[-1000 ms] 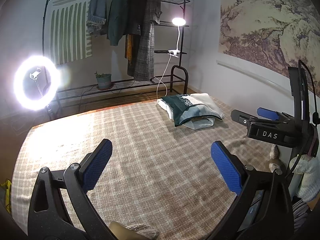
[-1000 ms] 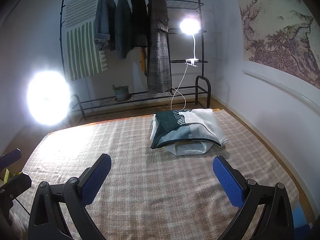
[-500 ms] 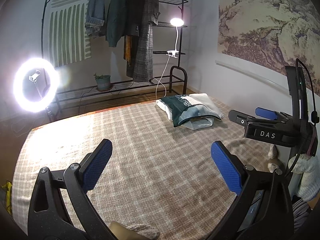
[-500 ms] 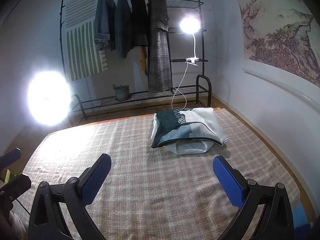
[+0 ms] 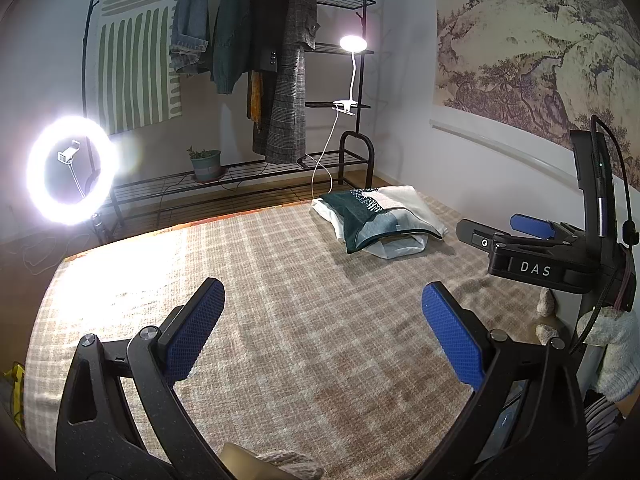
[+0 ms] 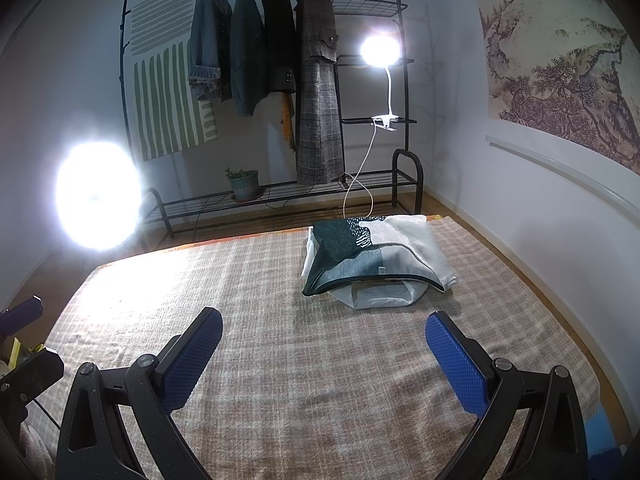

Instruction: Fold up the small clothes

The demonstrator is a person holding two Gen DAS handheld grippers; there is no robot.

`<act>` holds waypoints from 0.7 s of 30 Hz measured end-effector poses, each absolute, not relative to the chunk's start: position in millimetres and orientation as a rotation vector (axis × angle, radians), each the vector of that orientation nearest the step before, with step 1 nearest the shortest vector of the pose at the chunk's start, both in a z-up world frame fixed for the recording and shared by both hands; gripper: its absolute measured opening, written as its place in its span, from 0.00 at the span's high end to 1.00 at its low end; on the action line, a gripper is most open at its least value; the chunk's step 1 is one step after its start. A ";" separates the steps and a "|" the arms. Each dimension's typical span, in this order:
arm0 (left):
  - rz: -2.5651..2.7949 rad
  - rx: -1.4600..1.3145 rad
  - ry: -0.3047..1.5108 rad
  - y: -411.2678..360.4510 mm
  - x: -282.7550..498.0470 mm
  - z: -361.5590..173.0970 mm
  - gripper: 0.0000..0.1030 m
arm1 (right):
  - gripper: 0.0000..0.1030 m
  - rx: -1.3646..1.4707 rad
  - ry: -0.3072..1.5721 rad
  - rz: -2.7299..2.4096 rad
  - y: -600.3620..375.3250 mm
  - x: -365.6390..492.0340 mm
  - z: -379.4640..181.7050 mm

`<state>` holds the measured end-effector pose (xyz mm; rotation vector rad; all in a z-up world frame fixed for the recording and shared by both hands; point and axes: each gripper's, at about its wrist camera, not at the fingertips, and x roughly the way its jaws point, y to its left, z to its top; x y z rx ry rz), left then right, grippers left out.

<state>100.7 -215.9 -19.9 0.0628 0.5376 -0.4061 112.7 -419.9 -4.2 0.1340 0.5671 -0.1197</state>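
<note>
A folded pile of small clothes (image 5: 376, 222), dark green and white, lies at the far right of the plaid blanket (image 5: 280, 300); it also shows in the right wrist view (image 6: 372, 260). My left gripper (image 5: 322, 332) is open and empty, held above the near part of the blanket. My right gripper (image 6: 324, 352) is open and empty, also above the blanket, well short of the pile. The right gripper's body (image 5: 540, 252) shows at the right edge of the left wrist view.
A black clothes rack (image 6: 280, 80) with hung jackets stands behind the bed. A ring light (image 5: 70, 170) glares at the left, a clip lamp (image 5: 353, 44) shines on the rack. A small potted plant (image 6: 242, 184) sits on the rack's low shelf. The wall (image 6: 540, 220) runs along the right.
Both grippers have drifted very slightly; the views are almost the same. Both stay open and empty, and the pile has not moved.
</note>
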 end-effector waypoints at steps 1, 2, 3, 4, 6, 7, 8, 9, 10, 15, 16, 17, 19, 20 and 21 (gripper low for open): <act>-0.406 0.063 0.537 -216.0 100.4 -20.2 0.02 | 0.00 0.135 0.567 -0.120 -420.0 112.2 -3.9; -0.406 0.063 0.537 -216.0 100.6 -19.9 0.02 | 0.00 0.135 0.567 -0.119 -420.1 112.3 -4.4; -0.405 0.063 0.538 -216.0 100.7 -19.9 0.02 | 0.00 0.135 0.567 -0.118 -419.8 112.2 -4.4; -0.406 0.063 0.538 -216.0 100.4 -20.4 0.02 | 0.00 0.134 0.567 -0.117 -419.7 112.2 -5.0; -0.405 0.064 0.537 -216.1 100.1 -20.7 0.02 | 0.00 0.134 0.568 -0.115 -419.9 112.9 -5.9; -0.406 0.063 0.537 -216.0 100.3 -20.4 0.02 | 0.00 0.134 0.568 -0.116 -419.9 112.9 -5.7; -0.406 0.063 0.537 -215.9 100.3 -20.4 0.02 | 0.00 0.134 0.567 -0.116 -419.7 112.9 -5.7; -0.406 0.064 0.537 -216.0 100.4 -20.1 0.02 | 0.00 0.134 0.568 -0.116 -419.7 112.9 -5.7; -0.406 0.064 0.536 -216.2 100.4 -19.8 0.02 | 0.00 0.134 0.568 -0.116 -419.9 113.0 -5.6; -0.407 0.066 0.537 -216.0 100.1 -21.3 0.02 | 0.00 0.133 0.568 -0.116 -419.7 113.0 -5.6; -0.407 0.067 0.539 -216.3 100.6 -20.3 0.02 | 0.00 0.133 0.569 -0.116 -419.8 113.0 -5.4; -0.406 0.066 0.537 -216.6 99.9 -21.4 0.02 | 0.00 0.133 0.569 -0.116 -419.7 112.9 -5.4; -0.406 0.069 0.539 -216.5 100.3 -20.4 0.02 | 0.00 0.133 0.569 -0.116 -419.2 112.7 -5.3; -0.405 0.071 0.540 -216.9 100.3 -20.0 0.02 | 0.00 0.132 0.569 -0.116 -418.6 112.6 -5.5; -0.403 0.072 0.543 -216.7 101.0 -19.4 0.02 | 0.00 0.132 0.569 -0.116 -418.5 112.4 -5.3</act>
